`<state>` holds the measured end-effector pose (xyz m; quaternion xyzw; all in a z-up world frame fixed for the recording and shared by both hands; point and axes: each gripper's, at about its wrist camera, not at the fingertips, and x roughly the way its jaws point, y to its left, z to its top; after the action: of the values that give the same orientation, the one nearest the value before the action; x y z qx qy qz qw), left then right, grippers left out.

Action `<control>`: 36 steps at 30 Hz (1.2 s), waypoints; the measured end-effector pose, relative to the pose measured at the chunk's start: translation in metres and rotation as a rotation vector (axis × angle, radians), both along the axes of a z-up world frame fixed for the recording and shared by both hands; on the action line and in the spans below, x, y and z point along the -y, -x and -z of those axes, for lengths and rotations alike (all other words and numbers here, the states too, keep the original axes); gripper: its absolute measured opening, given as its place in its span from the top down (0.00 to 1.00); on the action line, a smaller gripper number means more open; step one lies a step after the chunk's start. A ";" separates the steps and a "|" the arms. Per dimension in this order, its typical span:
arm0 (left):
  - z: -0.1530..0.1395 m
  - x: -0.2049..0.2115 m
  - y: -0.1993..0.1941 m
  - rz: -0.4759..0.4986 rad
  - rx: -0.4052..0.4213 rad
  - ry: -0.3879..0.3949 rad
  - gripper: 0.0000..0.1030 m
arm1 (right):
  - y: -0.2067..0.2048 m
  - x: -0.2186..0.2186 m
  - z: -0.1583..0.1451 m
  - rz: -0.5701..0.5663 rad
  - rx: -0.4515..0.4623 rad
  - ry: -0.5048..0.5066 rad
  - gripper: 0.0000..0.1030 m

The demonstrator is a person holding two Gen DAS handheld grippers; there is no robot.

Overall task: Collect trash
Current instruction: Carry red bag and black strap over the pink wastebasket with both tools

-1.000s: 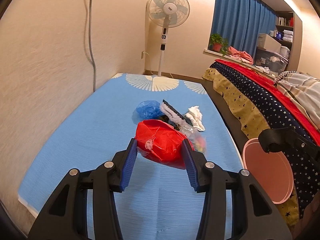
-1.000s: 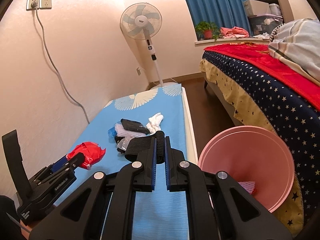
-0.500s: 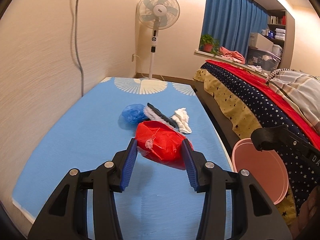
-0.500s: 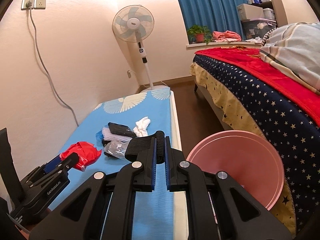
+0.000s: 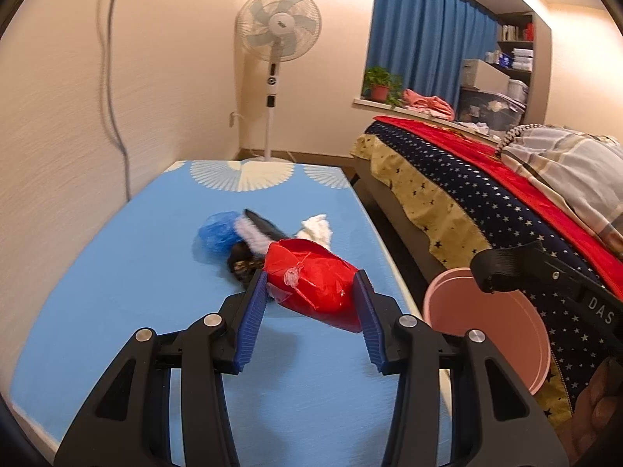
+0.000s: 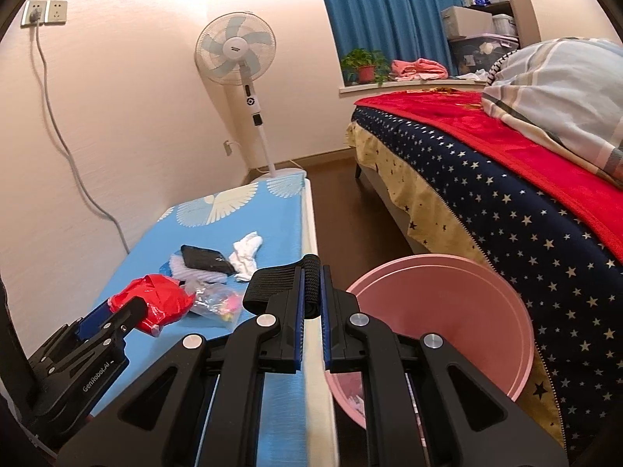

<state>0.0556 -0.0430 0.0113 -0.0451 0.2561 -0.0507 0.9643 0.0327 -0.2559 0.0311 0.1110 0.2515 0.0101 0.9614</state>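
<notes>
both wrist views face the fan [image 5: 278, 29] wall from low over the blue mat [image 5: 128, 292], sharing the pink bin [image 6: 447, 303].

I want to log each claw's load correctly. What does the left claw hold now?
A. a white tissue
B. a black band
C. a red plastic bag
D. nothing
C: the left claw is shut on the red bag, its pads pressing both sides; the black band is in the right claw.
</notes>
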 end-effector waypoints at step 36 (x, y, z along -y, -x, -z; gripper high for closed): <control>0.016 0.056 -0.028 0.171 -0.019 0.050 0.78 | 0.001 0.055 0.001 0.258 -0.024 0.024 0.93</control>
<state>0.0837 -0.0995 -0.0049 -0.0474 0.2670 -0.1386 0.9525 0.0317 -0.3111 0.0299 0.1309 0.2467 -0.1180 0.9529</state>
